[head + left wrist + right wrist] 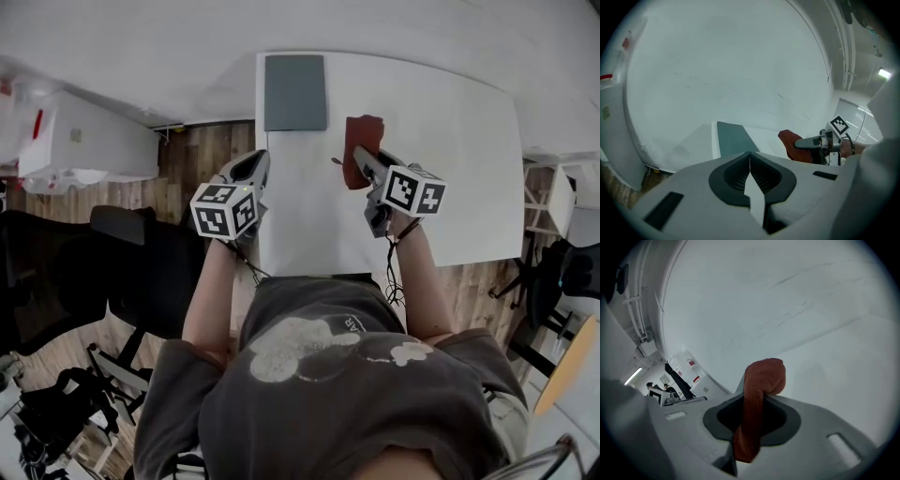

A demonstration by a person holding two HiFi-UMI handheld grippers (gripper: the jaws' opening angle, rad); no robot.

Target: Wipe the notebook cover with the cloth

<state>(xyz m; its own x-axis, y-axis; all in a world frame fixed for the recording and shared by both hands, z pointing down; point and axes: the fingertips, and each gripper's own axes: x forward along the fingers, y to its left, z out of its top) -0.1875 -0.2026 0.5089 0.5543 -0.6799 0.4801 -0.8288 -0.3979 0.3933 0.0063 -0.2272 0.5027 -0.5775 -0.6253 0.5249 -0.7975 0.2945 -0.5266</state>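
Overhead, the grey notebook (294, 92) lies flat at the far left corner of the counter (450, 169), with the rust-red cloth (361, 141) just right of it, held by the right claw (364, 157). The left gripper view shows the left claw (750, 161) closed on nothing. In the right gripper view the jaws pinch a fold of cloth, which looks soft, light and floppy; the stiff notebook may slide unless pinned.

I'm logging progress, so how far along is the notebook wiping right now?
Done: the right claw is shut on the red-brown cloth. In hand: the cloth is beside the grey notebook on the white table, not touching it. Left: wiping the cover itself. The left claw is shut and empty.
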